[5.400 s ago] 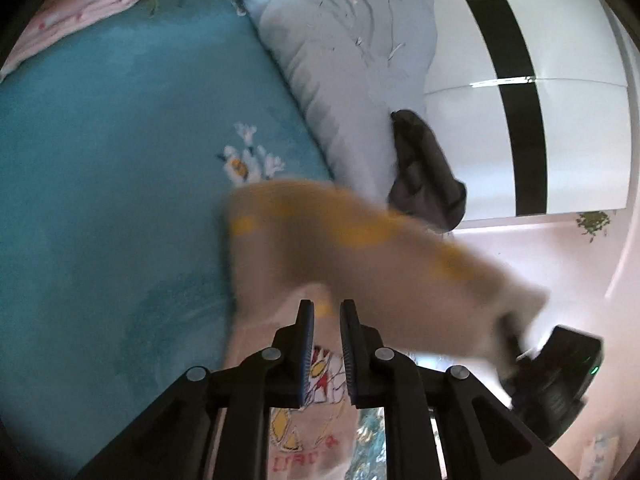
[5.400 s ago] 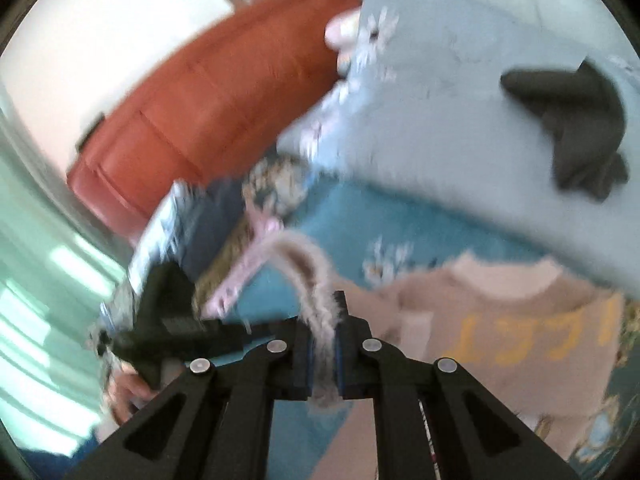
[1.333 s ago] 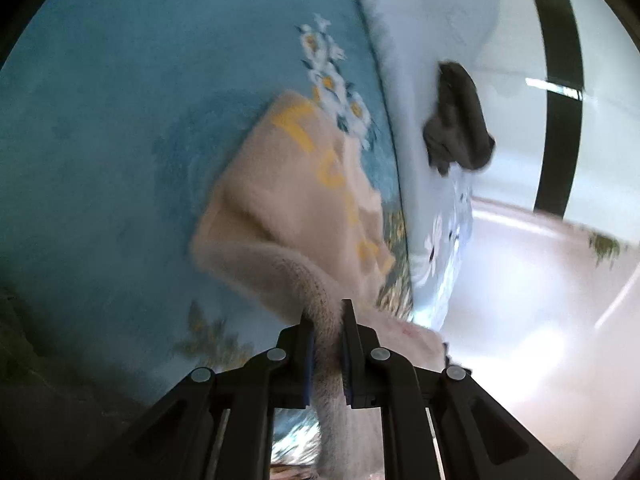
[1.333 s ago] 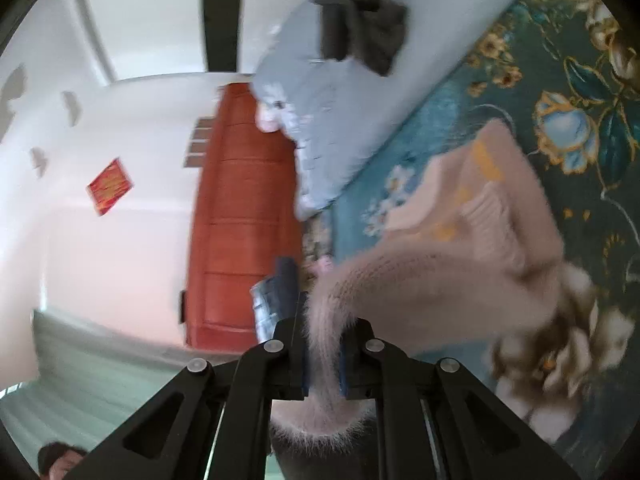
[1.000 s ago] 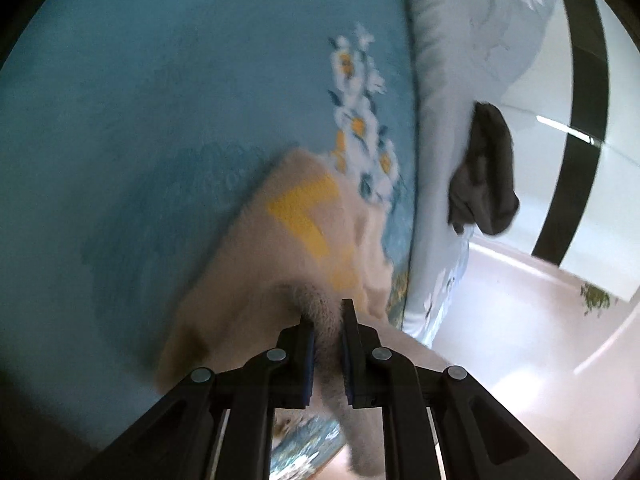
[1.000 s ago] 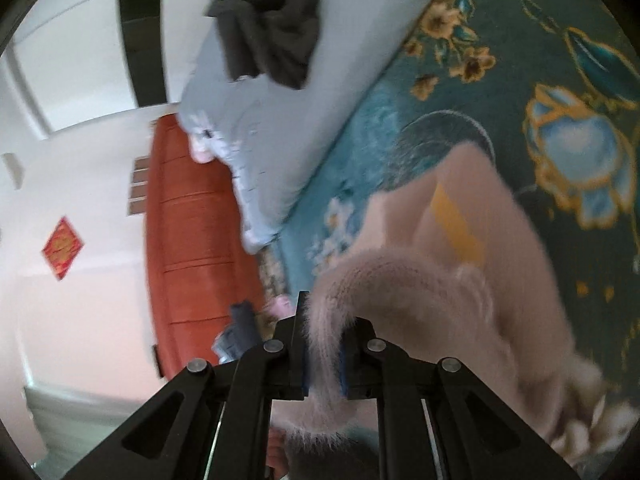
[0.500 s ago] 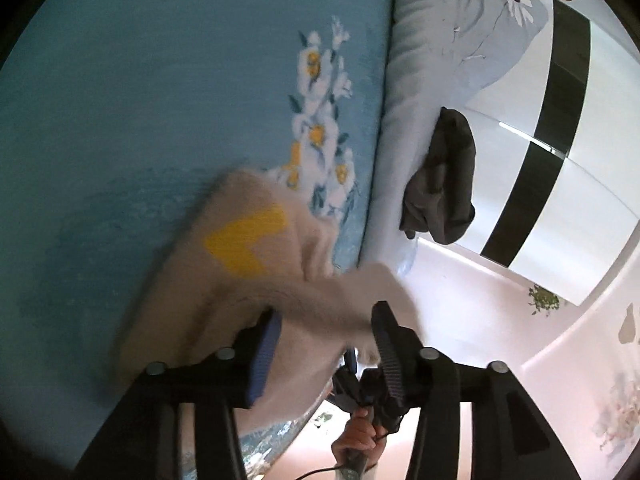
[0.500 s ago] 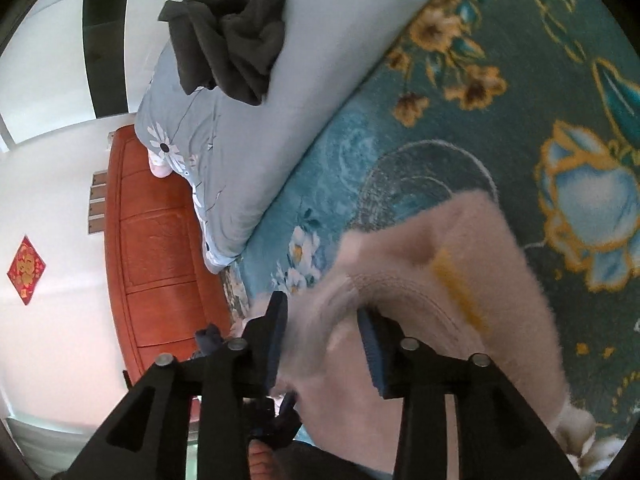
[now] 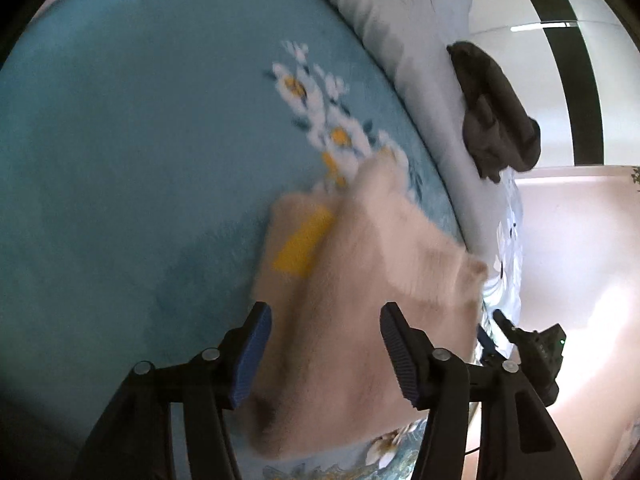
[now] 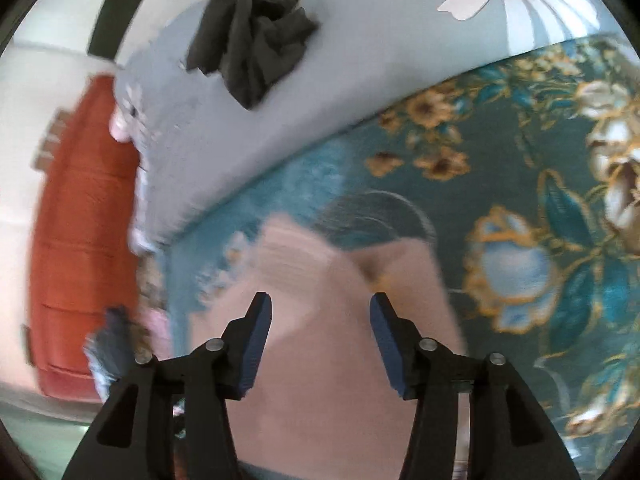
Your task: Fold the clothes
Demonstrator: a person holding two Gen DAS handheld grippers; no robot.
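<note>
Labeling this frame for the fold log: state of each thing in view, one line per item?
left tongs: open, nothing gripped, over the sweater
right tongs: open, nothing gripped, over the sweater
beige sweater: released, folded over itself on the teal blanket
dark garment: crumpled, unfolded, on the grey duvet

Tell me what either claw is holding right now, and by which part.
Nothing. The left claw and right claw are both open above the beige sweater, gripping no part of it.

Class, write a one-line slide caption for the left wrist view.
Open left tongs hover over a folded beige sweater on a teal floral blanket, dark garment beyond.
</note>
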